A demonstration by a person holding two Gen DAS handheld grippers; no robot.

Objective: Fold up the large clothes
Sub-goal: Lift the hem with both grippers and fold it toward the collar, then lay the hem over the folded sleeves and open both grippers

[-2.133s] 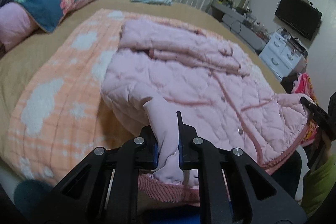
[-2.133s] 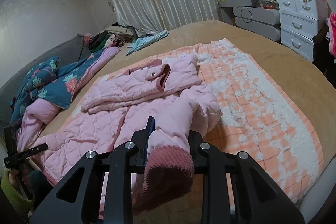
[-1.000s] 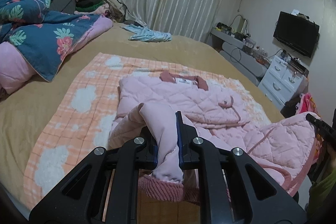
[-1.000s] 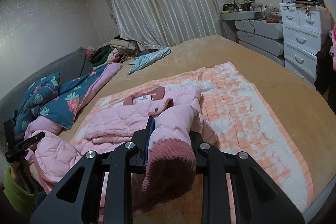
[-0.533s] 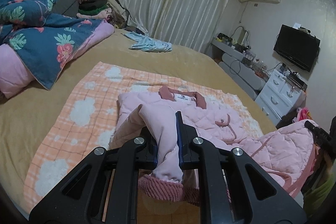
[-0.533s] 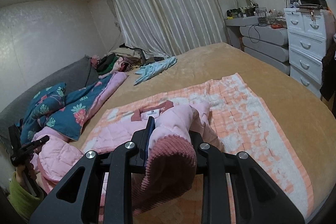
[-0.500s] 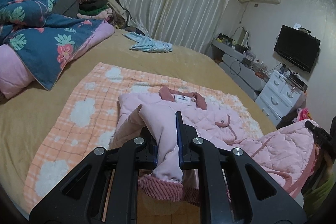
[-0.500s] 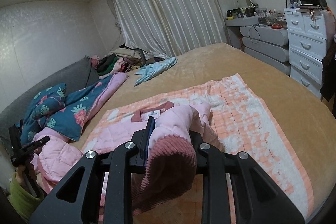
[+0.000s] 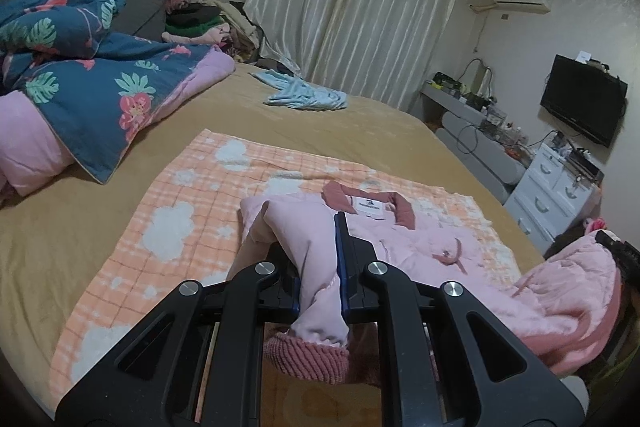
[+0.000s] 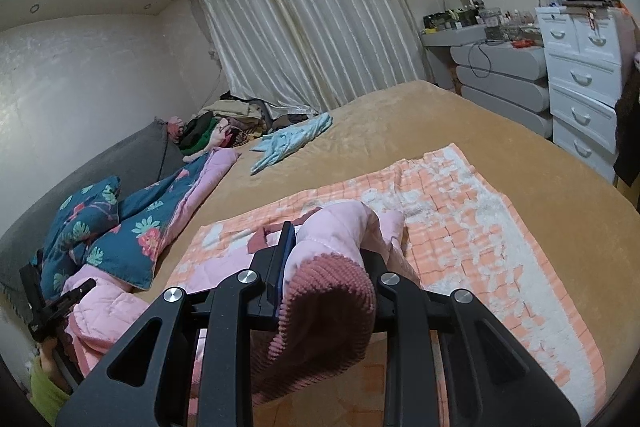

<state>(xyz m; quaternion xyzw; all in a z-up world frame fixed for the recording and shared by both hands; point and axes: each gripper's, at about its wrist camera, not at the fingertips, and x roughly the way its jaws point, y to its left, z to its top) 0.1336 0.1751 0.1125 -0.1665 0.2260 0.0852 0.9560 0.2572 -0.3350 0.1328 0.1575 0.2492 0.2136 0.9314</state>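
Observation:
A pink quilted jacket (image 9: 424, 247) with a dark pink collar lies on an orange and white checked blanket (image 9: 180, 211) on the bed. My left gripper (image 9: 320, 263) is shut on one lower corner of the jacket, with its ribbed dark pink hem (image 9: 308, 355) hanging below the jaws. My right gripper (image 10: 326, 259) is shut on the other lower corner, ribbed hem (image 10: 324, 311) drooping. Both corners are lifted toward the collar, and the jacket (image 10: 344, 223) bunches between the grippers. The right gripper shows at the left wrist view's right edge (image 9: 624, 259).
A blue floral quilt (image 9: 88, 79) and pink pillow lie at the bed's left. A light blue garment (image 9: 304, 95) lies far on the tan bedspread (image 9: 360, 135). A clothes pile sits by the curtains. White drawers (image 10: 584, 75) and a TV stand right.
Both grippers have risen and moved forward toward the collar, carrying the jacket's lower edge up and over. The jacket's lower half has come off the blanket.

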